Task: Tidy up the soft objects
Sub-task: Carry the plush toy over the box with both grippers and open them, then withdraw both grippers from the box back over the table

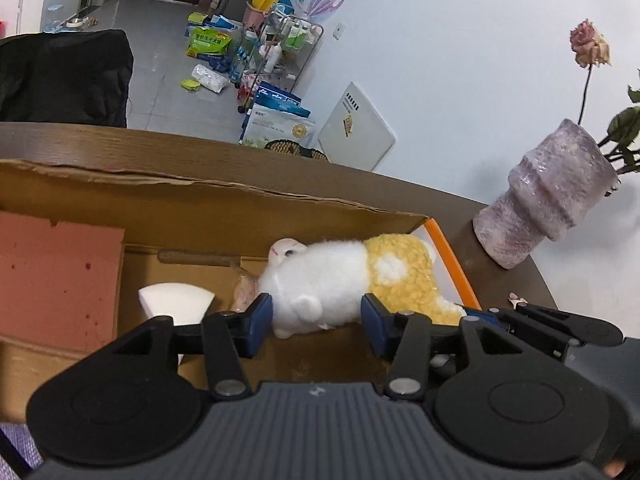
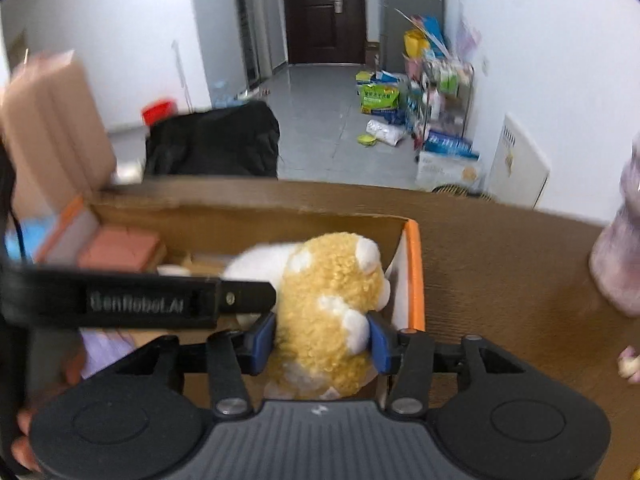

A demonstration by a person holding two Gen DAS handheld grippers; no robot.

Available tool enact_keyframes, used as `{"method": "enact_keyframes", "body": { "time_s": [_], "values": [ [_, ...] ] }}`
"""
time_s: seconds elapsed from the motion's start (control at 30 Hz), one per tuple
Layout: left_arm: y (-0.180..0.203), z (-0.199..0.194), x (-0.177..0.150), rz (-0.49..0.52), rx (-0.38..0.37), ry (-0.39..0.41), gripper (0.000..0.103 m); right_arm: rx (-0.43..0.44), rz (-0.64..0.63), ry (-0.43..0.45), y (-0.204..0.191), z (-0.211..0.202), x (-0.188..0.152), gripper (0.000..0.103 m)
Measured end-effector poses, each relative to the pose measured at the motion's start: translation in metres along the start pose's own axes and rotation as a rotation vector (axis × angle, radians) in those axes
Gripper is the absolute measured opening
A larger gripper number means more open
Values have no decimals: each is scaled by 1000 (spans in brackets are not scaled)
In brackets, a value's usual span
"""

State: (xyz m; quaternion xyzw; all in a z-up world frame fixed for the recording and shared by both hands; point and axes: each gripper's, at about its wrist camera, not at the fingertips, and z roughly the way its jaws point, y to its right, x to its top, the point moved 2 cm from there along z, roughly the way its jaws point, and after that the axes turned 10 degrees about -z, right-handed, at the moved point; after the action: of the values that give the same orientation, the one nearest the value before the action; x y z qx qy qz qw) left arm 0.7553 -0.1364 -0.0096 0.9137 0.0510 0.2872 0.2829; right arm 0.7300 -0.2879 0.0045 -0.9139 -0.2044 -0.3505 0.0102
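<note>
A white plush rabbit (image 1: 316, 280) lies in the cardboard box (image 1: 200, 200), and my left gripper (image 1: 316, 320) is shut on its white body. A yellow curly plush (image 1: 404, 280) lies right beside it; my right gripper (image 2: 322, 340) is shut on that yellow plush (image 2: 332, 300) inside the box (image 2: 416, 272). The left gripper's body crosses the right wrist view (image 2: 160, 300). A pink sponge block (image 1: 56, 280) and a white wedge sponge (image 1: 176, 300) lie in the box to the left.
A lilac vase (image 1: 548, 200) with a dried rose stands on the brown table (image 1: 500, 280) to the right of the box. A black chair (image 2: 216, 140) stands behind the table. Bags and a cart clutter the floor by the far wall.
</note>
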Motion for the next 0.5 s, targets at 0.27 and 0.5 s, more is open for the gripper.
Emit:
{"method": "enact_keyframes", "body": {
  "time_s": [0.27,0.5],
  "values": [
    [30,-50,1,136,37,71,51,-60,42,55,11,-57,8,58],
    [58,-157,-7,283,132,209,65,-81,56,146,25,-161,14,65]
  ]
}}
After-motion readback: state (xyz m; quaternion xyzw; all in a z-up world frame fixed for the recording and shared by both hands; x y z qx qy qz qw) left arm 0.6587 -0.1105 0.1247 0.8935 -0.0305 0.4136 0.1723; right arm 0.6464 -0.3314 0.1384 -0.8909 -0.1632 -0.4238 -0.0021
